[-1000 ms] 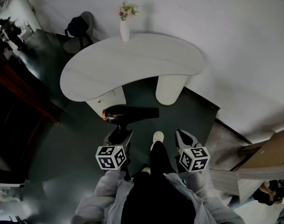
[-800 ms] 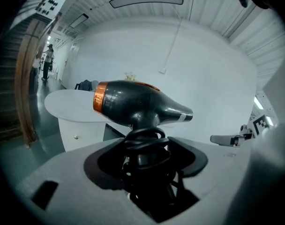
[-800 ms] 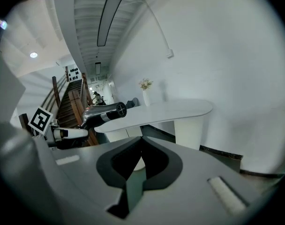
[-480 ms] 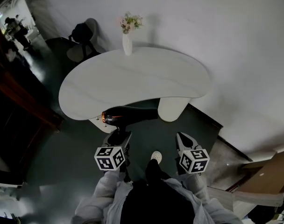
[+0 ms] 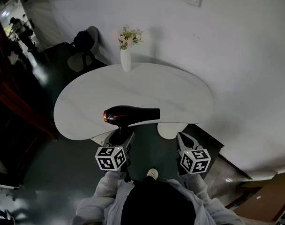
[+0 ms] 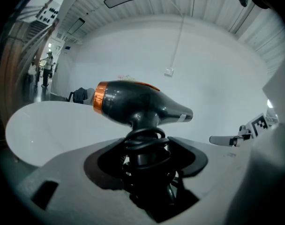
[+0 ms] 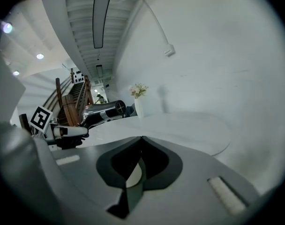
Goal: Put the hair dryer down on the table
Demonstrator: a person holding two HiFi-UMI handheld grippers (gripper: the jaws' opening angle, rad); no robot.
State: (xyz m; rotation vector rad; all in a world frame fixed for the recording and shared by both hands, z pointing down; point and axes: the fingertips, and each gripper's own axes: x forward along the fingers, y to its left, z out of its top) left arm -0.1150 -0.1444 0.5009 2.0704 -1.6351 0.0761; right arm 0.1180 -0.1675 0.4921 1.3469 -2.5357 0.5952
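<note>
Since the earlier frames the person has stepped forward, so the glossy black hair dryer with a copper-orange ring (image 5: 131, 115) (image 6: 138, 104) (image 7: 102, 110), which then hung over the dark floor short of the table, now sits in the air over the near edge of the white kidney-shaped table (image 5: 180, 95). Left gripper (image 5: 122, 136) (image 6: 145, 156): jaws clamped on the dryer's handle, around which a black cord (image 6: 145, 138) is coiled. The handle points down into the jaws and the barrel lies level and crosswise, orange-ringed end towards the person's left. From the right gripper view the dryer appears raised clear of the tabletop, not resting on it. Right gripper (image 5: 182, 139) (image 7: 141, 137): jaw tips pressed together, nothing between them; it is held beside the left one, just short of the table's near edge. A white vase of pale flowers (image 5: 126, 59) (image 7: 138, 106) stands upright at the table's far edge, well apart from the dryer. A chair with a dark item on it (image 5: 85, 45) stands beyond the table's left end.
</note>
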